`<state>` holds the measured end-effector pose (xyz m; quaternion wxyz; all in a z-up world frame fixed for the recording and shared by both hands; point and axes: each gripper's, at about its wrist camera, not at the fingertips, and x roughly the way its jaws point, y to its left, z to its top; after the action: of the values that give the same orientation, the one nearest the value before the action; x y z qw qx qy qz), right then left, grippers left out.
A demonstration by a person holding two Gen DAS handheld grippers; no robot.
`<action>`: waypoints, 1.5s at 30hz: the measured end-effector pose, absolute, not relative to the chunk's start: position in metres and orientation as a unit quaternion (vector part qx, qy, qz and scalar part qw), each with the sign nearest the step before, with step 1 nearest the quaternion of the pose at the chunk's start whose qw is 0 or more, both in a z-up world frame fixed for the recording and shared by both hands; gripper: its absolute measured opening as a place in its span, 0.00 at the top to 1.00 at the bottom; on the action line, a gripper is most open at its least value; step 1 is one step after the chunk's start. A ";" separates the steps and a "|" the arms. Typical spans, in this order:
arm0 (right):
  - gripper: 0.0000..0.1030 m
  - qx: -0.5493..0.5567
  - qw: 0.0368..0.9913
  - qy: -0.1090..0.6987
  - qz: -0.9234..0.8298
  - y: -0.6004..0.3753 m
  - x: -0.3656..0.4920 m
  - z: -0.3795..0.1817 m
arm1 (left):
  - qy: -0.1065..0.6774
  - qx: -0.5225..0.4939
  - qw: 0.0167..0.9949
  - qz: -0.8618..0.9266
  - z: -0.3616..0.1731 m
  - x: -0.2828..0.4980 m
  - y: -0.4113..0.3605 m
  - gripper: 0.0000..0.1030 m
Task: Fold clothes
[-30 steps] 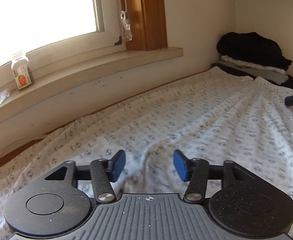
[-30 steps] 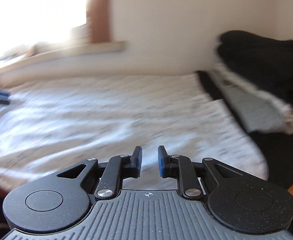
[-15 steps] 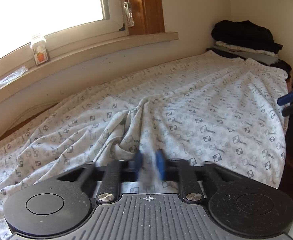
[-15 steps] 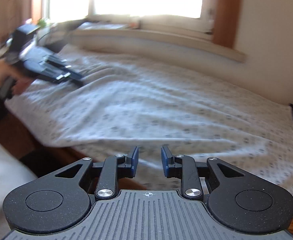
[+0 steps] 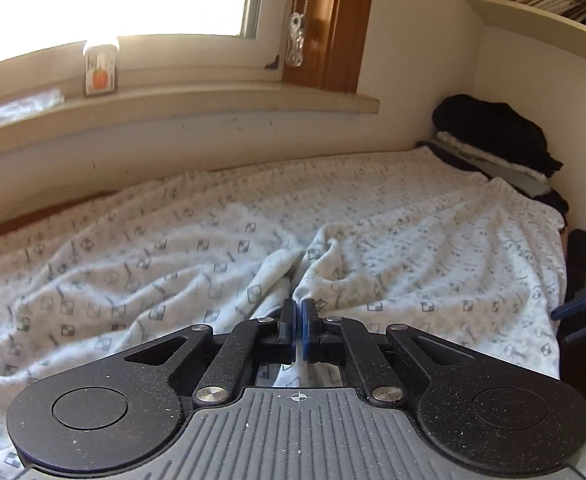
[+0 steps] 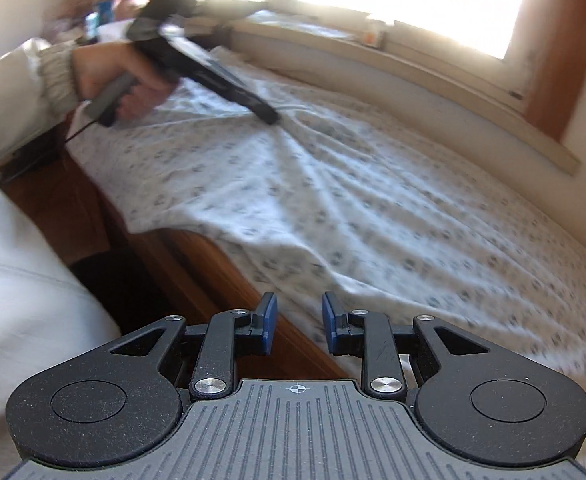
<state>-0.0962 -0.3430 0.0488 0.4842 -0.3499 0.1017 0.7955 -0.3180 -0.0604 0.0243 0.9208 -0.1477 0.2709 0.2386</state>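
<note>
Patterned cloth (image 5: 393, 240): spread over the wooden surface below the window sill (image 5: 173, 108).
Left gripper (image 5: 297, 330): fingers together, clamped on a pinched ridge of the cloth, which wrinkles toward them.
Right gripper (image 6: 299, 330): fingers apart, nothing between them; the cloth's near edge lies just beyond the right finger.

The left gripper (image 5: 297, 322) pinches a ridge of the patterned cloth (image 5: 373, 248).

wood bed (image 6: 197, 264) w/ patterned white cloth (image 5: 413, 240) spread over it, folded clothes pile (image 5: 501, 140) at far corner.
</note>
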 end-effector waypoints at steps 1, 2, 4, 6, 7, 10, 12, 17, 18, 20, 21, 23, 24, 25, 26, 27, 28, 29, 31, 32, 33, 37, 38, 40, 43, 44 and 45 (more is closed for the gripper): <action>0.75 -0.354 0.481 0.100 0.796 -0.341 -0.098 0.049 | 0.274 -0.155 0.920 0.236 0.021 -0.318 -0.058 0.97; 0.75 -0.359 0.478 0.098 0.796 -0.338 -0.101 0.049 | 0.274 -0.167 0.918 0.233 0.018 -0.319 -0.054 0.97; 0.75 -0.369 0.472 0.095 0.795 -0.333 -0.104 0.049 | 0.268 -0.182 0.918 0.228 0.017 -0.323 -0.050 0.97; 0.76 -0.380 0.464 0.095 0.795 -0.328 -0.107 0.047 | 0.268 -0.192 0.917 0.225 0.016 -0.324 -0.047 0.97; 0.77 -0.383 0.460 0.095 0.795 -0.326 -0.107 0.047 | 0.266 -0.196 0.917 0.223 0.015 -0.325 -0.046 0.97; 0.98 -0.386 0.452 0.093 0.799 -0.326 -0.106 0.052 | 0.262 -0.211 0.916 0.219 0.014 -0.328 -0.042 0.97; 0.98 -0.383 0.455 0.086 0.799 -0.330 -0.103 0.064 | 0.261 -0.216 0.916 0.217 0.013 -0.328 -0.042 0.97; 0.98 -0.361 0.433 0.095 0.821 -0.352 -0.083 0.111 | 0.261 -0.215 0.915 0.219 0.014 -0.327 -0.043 0.97; 0.99 -0.367 0.431 0.092 0.819 -0.355 -0.083 0.114 | 0.261 -0.215 0.915 0.220 0.014 -0.327 -0.043 0.94; 0.99 -0.381 0.426 0.085 0.816 -0.361 -0.081 0.118 | 0.262 -0.214 0.915 0.221 0.014 -0.327 -0.044 0.94; 0.99 -0.388 0.424 0.081 0.814 -0.365 -0.081 0.121 | 0.262 -0.214 0.915 0.221 0.013 -0.326 -0.044 0.94; 0.99 -0.397 0.412 0.086 0.816 -0.368 -0.081 0.118 | 0.262 -0.212 0.915 0.223 0.013 -0.326 -0.045 0.94; 0.99 -0.399 0.416 0.087 0.813 -0.368 -0.082 0.116 | 0.262 -0.211 0.915 0.223 0.013 -0.326 -0.045 0.94; 0.99 -0.403 0.419 0.088 0.809 -0.368 -0.082 0.112 | 0.262 -0.212 0.915 0.223 0.013 -0.326 -0.045 0.94; 0.98 -0.408 0.420 0.088 0.805 -0.369 -0.083 0.107 | 0.262 -0.212 0.915 0.223 0.013 -0.326 -0.045 0.94; 0.98 -0.410 0.424 0.091 0.802 -0.368 -0.084 0.102 | 0.262 -0.213 0.915 0.223 0.013 -0.327 -0.045 0.94; 0.98 -0.409 0.429 0.094 0.800 -0.367 -0.085 0.096 | 0.262 -0.213 0.915 0.223 0.013 -0.327 -0.045 0.94; 0.97 -0.407 0.432 0.097 0.799 -0.365 -0.086 0.090 | 0.261 -0.213 0.915 0.223 0.013 -0.327 -0.045 0.94; 0.96 -0.409 0.427 0.103 0.800 -0.361 -0.092 0.077 | 0.262 -0.213 0.915 0.224 0.014 -0.327 -0.045 0.94; 0.89 -0.413 0.424 0.100 0.800 -0.360 -0.097 0.070 | 0.262 -0.213 0.914 0.224 0.014 -0.326 -0.045 0.94; 0.84 -0.417 0.423 0.094 0.799 -0.360 -0.103 0.064 | 0.263 -0.210 0.915 0.224 0.014 -0.326 -0.046 0.94; 0.69 -0.436 0.433 0.054 0.787 -0.357 -0.118 0.049 | 0.269 -0.191 0.917 0.223 0.015 -0.324 -0.050 0.94; 0.69 -0.438 0.437 0.048 0.784 -0.356 -0.118 0.046 | 0.272 -0.188 0.917 0.222 0.016 -0.324 -0.051 0.92; 0.74 -0.442 0.444 0.036 0.779 -0.355 -0.117 0.042 | 0.274 -0.188 0.917 0.221 0.020 -0.323 -0.054 0.88; 0.98 -0.442 0.438 0.044 0.782 -0.357 -0.111 0.042 | 0.273 -0.173 0.919 0.228 0.029 -0.319 -0.063 0.85; 0.98 -0.444 0.425 0.051 0.787 -0.359 -0.111 0.044 | 0.273 -0.161 0.920 0.230 0.034 -0.316 -0.068 0.82; 0.99 -0.447 0.418 0.051 0.789 -0.362 -0.110 0.046 | 0.273 -0.149 0.922 0.231 0.039 -0.312 -0.073 0.77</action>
<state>-0.1105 -0.3622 0.0462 0.4181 -0.4470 0.0508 0.7892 -0.3117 -0.0735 0.0389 0.9219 -0.1489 0.2728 0.2313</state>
